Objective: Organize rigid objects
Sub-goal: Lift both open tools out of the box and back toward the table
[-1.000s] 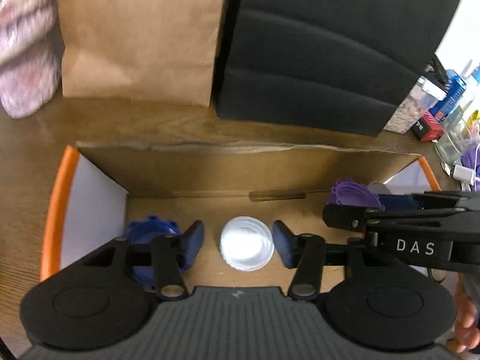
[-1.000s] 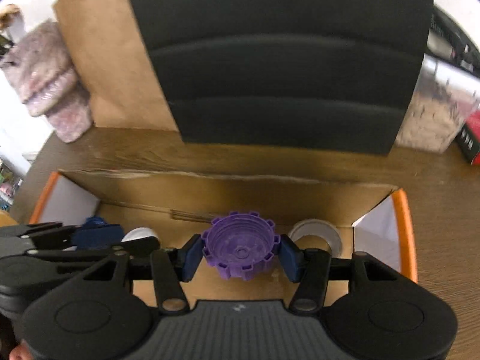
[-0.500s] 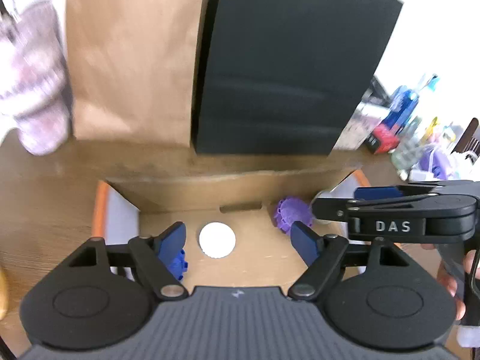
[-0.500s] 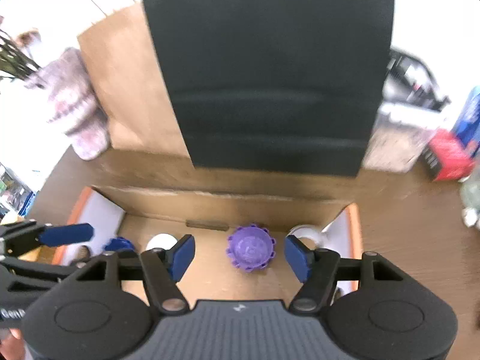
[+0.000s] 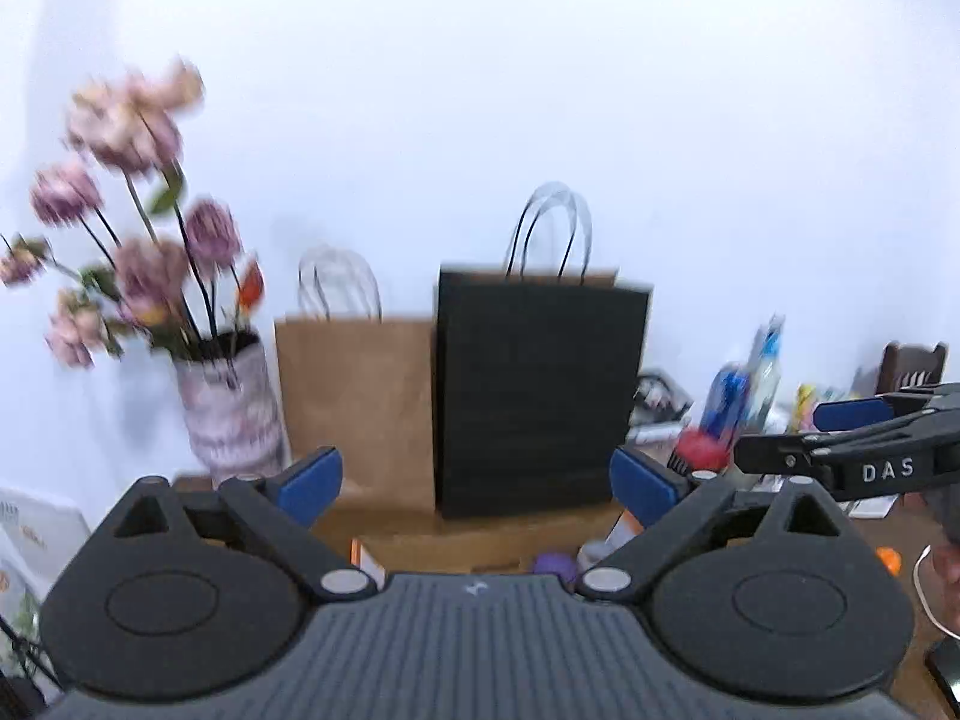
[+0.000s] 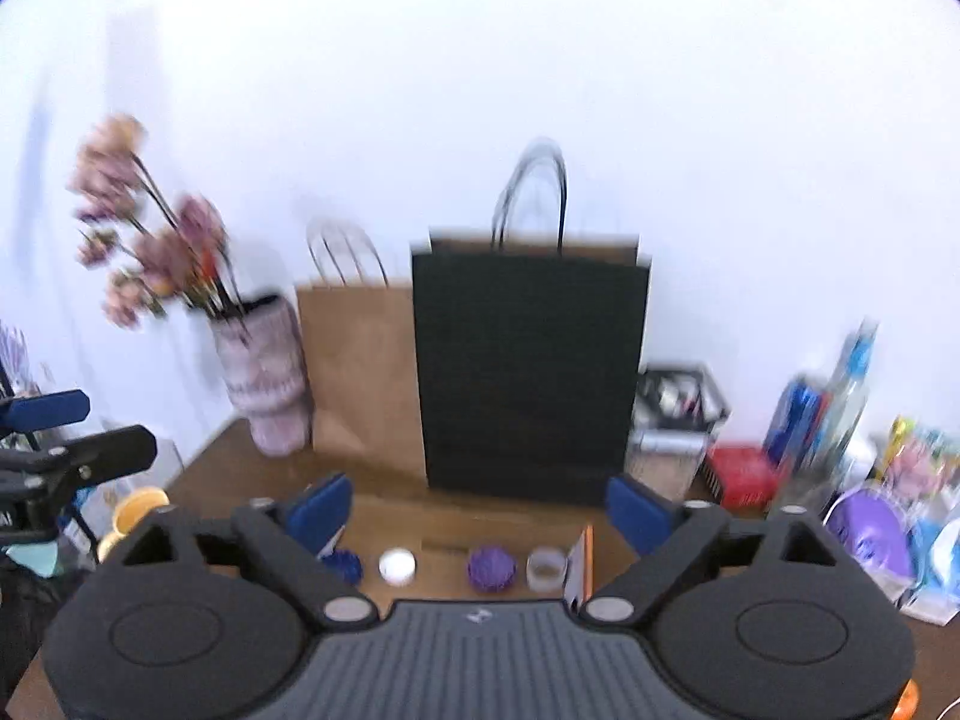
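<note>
In the right wrist view a cardboard box (image 6: 585,564) with orange edges lies low and far below. In it sit a blue cap (image 6: 343,564), a white cap (image 6: 396,566), a purple toothed cap (image 6: 491,567) and a clear cap (image 6: 546,567) in a row. My right gripper (image 6: 477,504) is open, empty and well above them. My left gripper (image 5: 477,477) is open and empty too. In its view only the purple cap (image 5: 555,563) and a strip of the box (image 5: 444,540) show over its body.
A black paper bag (image 6: 531,372) and a brown paper bag (image 6: 360,378) stand against the wall behind the box. A vase of pink flowers (image 6: 264,378) stands at left. Bottles, a red box and clutter (image 6: 810,420) fill the right side of the wooden table (image 6: 240,468).
Both grippers opened, letting go of the white and the purple cap in the box, then rose and pulled far back. The views now tilt up to the wall.
</note>
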The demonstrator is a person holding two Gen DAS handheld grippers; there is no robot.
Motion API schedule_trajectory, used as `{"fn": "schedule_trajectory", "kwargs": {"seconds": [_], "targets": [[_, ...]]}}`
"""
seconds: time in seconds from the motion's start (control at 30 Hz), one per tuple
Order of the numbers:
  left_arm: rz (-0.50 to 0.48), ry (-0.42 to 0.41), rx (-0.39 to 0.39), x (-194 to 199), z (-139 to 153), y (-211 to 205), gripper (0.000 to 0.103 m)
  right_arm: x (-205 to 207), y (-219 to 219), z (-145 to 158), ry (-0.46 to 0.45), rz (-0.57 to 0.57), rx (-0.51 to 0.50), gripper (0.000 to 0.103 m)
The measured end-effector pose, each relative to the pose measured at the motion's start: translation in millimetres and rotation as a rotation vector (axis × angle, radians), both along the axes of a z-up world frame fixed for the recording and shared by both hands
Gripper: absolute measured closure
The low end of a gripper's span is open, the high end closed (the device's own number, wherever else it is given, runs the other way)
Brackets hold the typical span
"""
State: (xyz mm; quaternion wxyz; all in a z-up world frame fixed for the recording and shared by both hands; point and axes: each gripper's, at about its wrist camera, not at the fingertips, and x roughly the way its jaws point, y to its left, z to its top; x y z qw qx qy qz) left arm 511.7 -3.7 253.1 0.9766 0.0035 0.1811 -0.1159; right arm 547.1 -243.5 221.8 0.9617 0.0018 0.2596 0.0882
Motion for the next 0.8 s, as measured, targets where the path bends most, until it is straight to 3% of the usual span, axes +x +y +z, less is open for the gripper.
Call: {"fn": "schedule_trajectory", "kwargs": {"seconds": [0.17,0.23,0.43,0.8], "targets": [[0.047,-0.253,0.006,-66.7,-5.7,-6.0,0.000,-66.3,-6.9,-10.9,-0.199,0.004,0.004,0.007],[0.063,-0.299,0.008,-84.6,-8.4,-9.3,0.000,-83.6,-7.3,-19.3,-0.247,-0.015,0.016,0.007],[0.066,-0.312,-0.015,-112.4,-11.6,-4.4,0.000,-115.8,-13.9,-24.4,-0.298,-0.043,0.093,0.006],[0.067,-0.278,-0.019,-139.4,-46.2,5.6,0.000,-149.1,-13.8,-41.1,-0.312,-0.037,0.120,0.006]]}}
